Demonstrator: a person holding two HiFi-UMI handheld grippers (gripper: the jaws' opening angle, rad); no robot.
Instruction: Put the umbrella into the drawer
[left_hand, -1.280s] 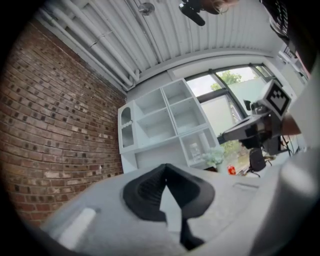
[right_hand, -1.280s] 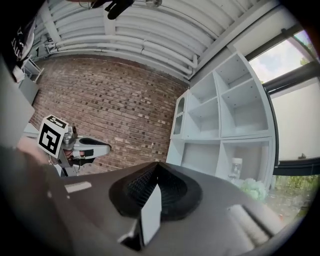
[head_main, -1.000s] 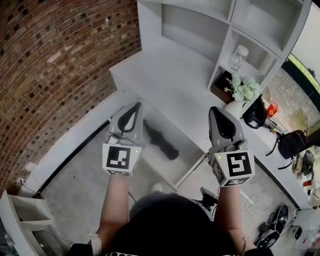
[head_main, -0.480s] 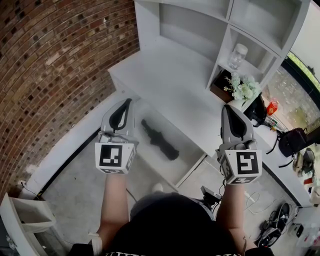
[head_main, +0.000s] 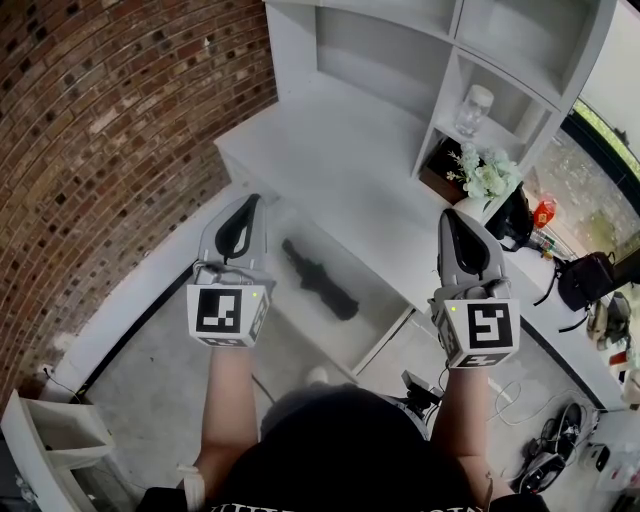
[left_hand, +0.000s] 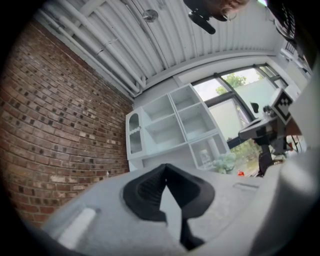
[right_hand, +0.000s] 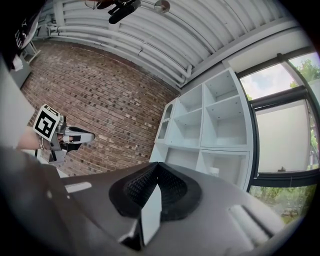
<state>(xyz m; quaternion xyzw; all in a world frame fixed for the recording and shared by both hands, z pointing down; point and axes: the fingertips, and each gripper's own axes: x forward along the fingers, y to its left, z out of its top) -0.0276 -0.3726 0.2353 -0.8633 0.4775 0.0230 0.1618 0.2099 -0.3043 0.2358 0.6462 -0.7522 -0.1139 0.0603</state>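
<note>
A black folded umbrella (head_main: 318, 280) lies inside the open white drawer (head_main: 384, 338) below the desk, with nothing touching it. My left gripper (head_main: 243, 203) is held above the drawer's left side, shut and empty. Over the desk's front edge, to the right of the drawer, my right gripper (head_main: 455, 218) is also shut with nothing in it. In the left gripper view the jaw tips of the left gripper (left_hand: 165, 167) meet, and the right gripper (left_hand: 265, 131) shows at the far right. In the right gripper view the right gripper (right_hand: 157, 165) has its tips together, with the left gripper (right_hand: 65, 136) at the left.
A white desk (head_main: 340, 160) carries a white shelf unit (head_main: 400, 40) with a glass jar (head_main: 475, 110), a flower vase (head_main: 485, 180) and a black bag (head_main: 512, 228). A brick wall (head_main: 110, 130) stands at the left. A small white cabinet (head_main: 50, 440) and cables (head_main: 545, 450) are on the floor.
Both grippers have drifted apart: the left one to the left off the umbrella, the right one a little to the right. The umbrella now shows in full and has not moved.
</note>
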